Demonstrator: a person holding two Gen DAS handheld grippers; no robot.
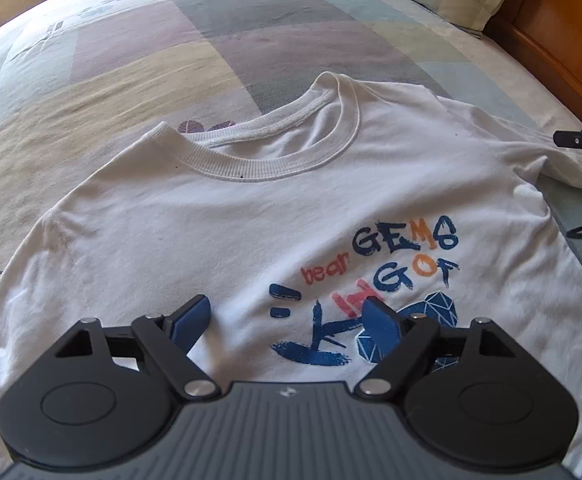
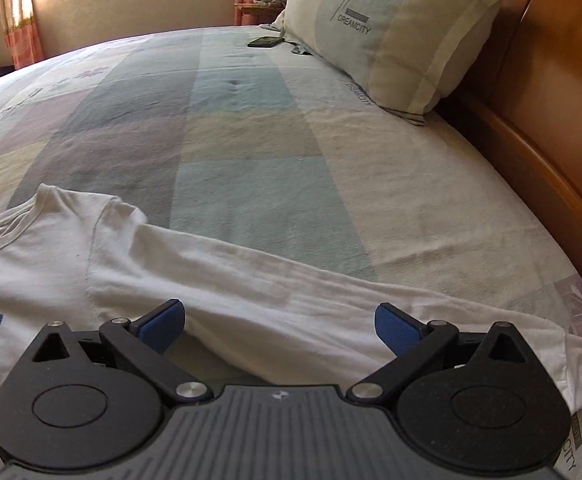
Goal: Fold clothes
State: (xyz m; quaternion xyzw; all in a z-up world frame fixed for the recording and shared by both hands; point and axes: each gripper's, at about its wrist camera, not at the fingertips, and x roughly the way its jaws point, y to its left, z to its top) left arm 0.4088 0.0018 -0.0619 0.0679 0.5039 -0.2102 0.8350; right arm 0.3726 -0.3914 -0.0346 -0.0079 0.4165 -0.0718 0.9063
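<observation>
White cotton, a long-sleeved T-shirt [image 1: 219,224] lies front side up on the bed [image 1: 139,40], its ribbed collar pointing away from both cameras and its printed lettering (blue, orange and pink) on the chest. The bedspread beneath it is a patchwork of pale grey, green, pink and cream blocks.

The left hand-held gripper [image 1: 287,318] hangs over the chest of the shirt, just at the near edge of the print; its blue pads stand wide apart with nothing clamped between them, and shirt fabric shows in the gap below.

The right hand-held gripper [image 2: 281,326] sits over the shirt's right-lying sleeve [image 2: 331,300], which stretches flat across the bed toward the wooden headboard [image 2: 531,92] side. Its blue pads are likewise spread wide, with the sleeve passing under the gap and not pinched. The cuff end lies past the right finger, near the edge of the view.

Further off, a pillow [image 2: 391,28] leans at the headboard, and a dark phone [image 2: 265,41] rests on the bed beside it
</observation>
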